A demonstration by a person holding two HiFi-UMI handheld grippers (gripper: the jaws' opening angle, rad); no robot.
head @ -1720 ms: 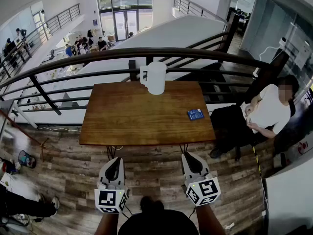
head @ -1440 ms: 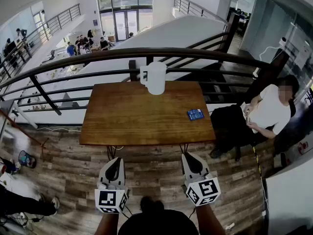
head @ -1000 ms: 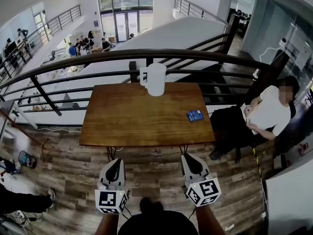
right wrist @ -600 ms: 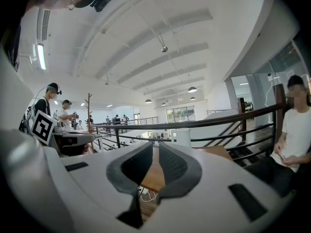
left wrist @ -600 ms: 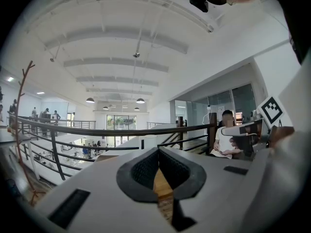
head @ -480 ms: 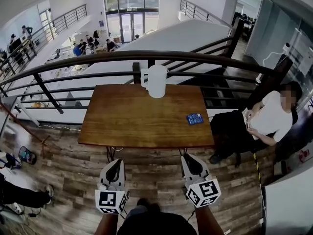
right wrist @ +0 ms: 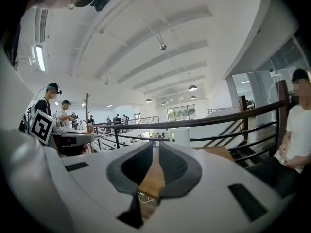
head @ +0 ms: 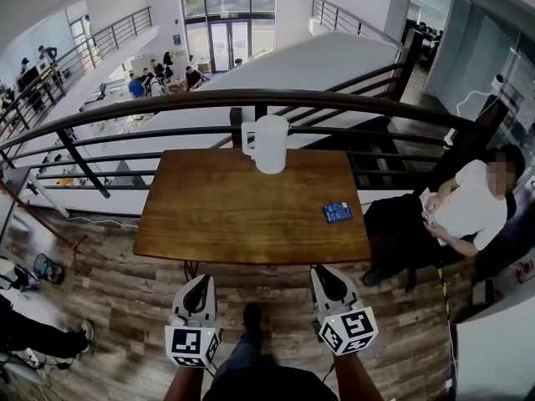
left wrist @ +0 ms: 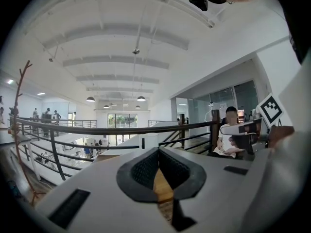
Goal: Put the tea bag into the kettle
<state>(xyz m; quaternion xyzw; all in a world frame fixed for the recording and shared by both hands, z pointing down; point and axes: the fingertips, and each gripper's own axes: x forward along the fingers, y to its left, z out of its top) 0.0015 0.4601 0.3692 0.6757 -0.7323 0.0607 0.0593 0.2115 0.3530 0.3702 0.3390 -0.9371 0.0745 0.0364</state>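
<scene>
Wooden table (head: 217, 215), kettle (head: 271, 144) far edge, tea bag (head: 337, 212) right edge

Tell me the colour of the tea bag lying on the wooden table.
The tea bag is blue; the head view shows it best.

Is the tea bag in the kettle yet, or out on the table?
Out: the blue tea bag lies flat on the table, near its right edge, well apart from the white kettle.

Wooden table (head: 234, 211), black railing (head: 167, 104)
</scene>
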